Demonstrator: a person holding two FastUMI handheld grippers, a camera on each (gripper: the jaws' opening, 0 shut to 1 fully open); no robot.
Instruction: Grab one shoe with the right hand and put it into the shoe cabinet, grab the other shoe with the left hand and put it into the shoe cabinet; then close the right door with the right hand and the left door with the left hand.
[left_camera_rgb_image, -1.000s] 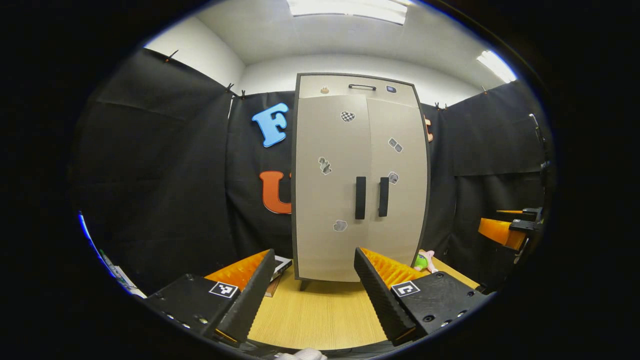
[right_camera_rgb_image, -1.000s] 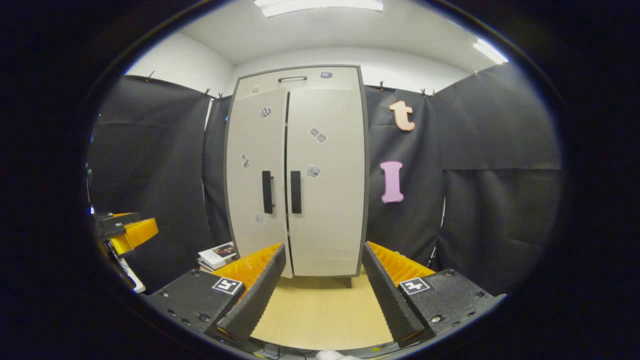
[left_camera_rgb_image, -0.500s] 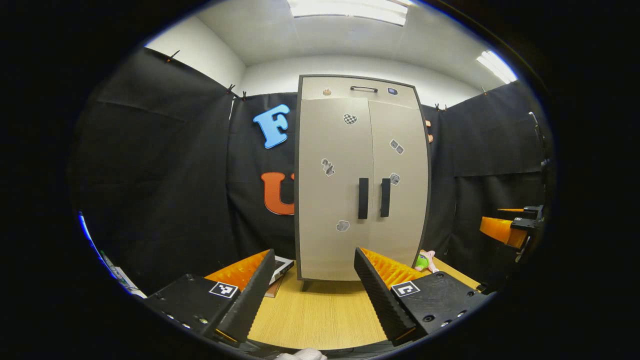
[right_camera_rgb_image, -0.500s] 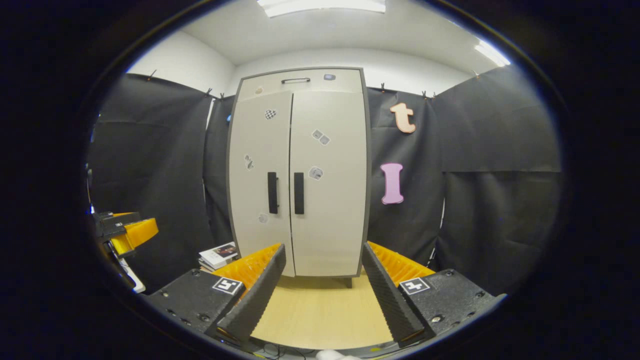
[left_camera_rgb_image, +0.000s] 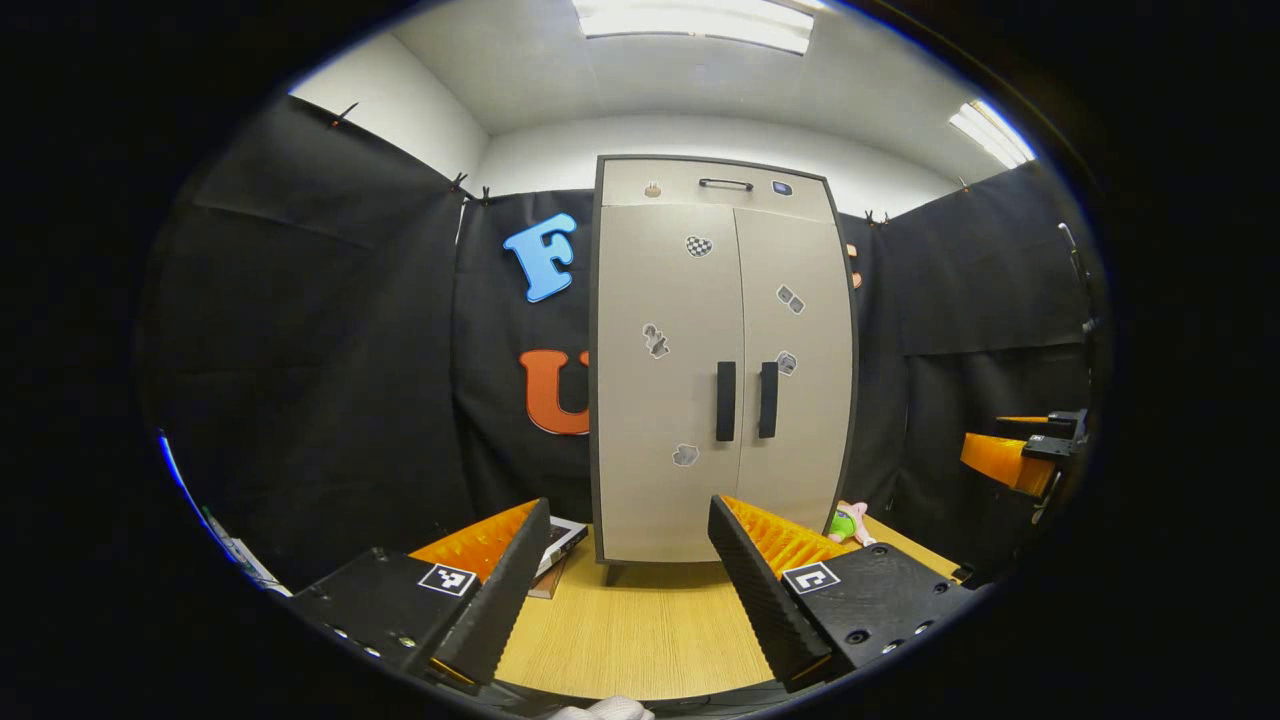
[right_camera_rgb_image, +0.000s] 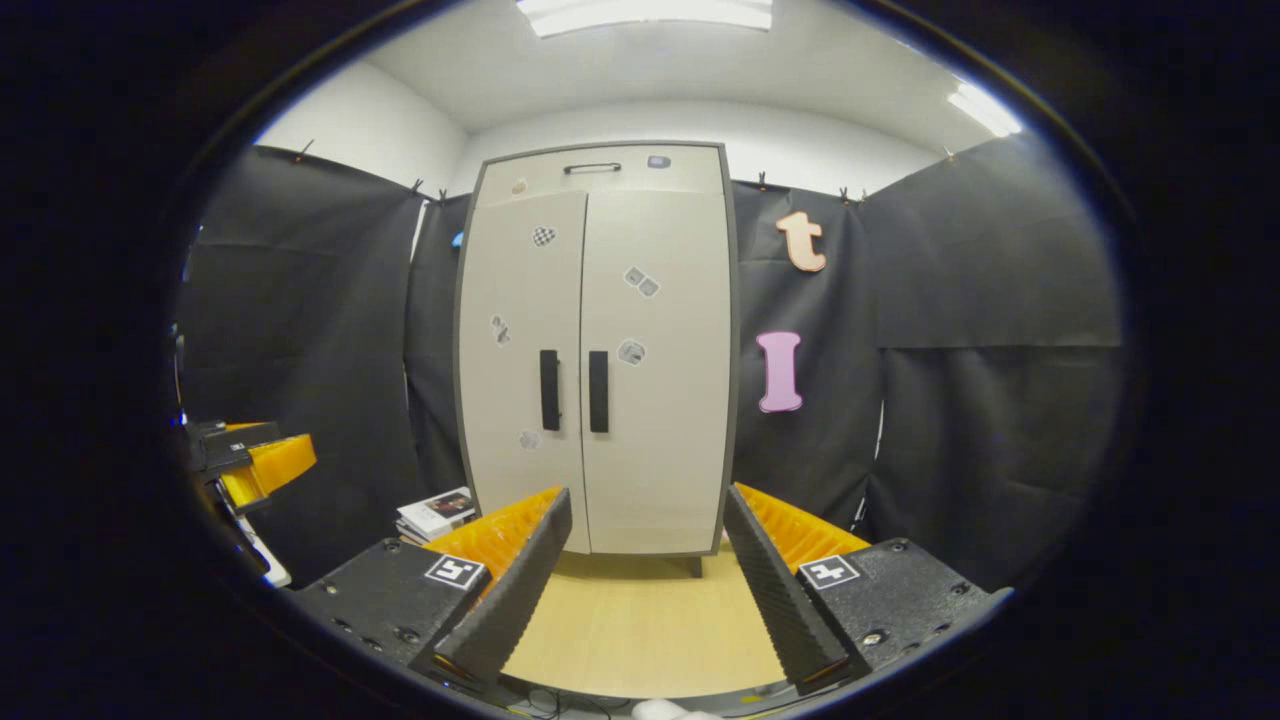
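Observation:
The beige shoe cabinet (left_camera_rgb_image: 720, 360) (right_camera_rgb_image: 600, 350) stands on the wooden table against the back wall with both doors shut. Two dark handles (left_camera_rgb_image: 744, 400) (right_camera_rgb_image: 574, 390) sit side by side at the middle seam. My left gripper (left_camera_rgb_image: 620, 590) is open, held back from the cabinet's front with nothing between its fingers. My right gripper (right_camera_rgb_image: 640, 590) is open too, likewise apart from the doors and holding nothing. The right gripper (left_camera_rgb_image: 1020, 455) shows at the right edge of the left gripper view, and the left gripper (right_camera_rgb_image: 250, 465) at the left edge of the right gripper view.
A stack of books (left_camera_rgb_image: 555, 545) (right_camera_rgb_image: 435, 512) lies on the table left of the cabinet. A small green and pink toy (left_camera_rgb_image: 848, 522) sits at its right foot. Bare wooden tabletop (left_camera_rgb_image: 640, 630) stretches between the grippers and the cabinet. Black cloth walls close in on both sides.
Both views have tipped slightly, so the cabinet sits a little lower in each. The grippers stay open and the doors stay shut.

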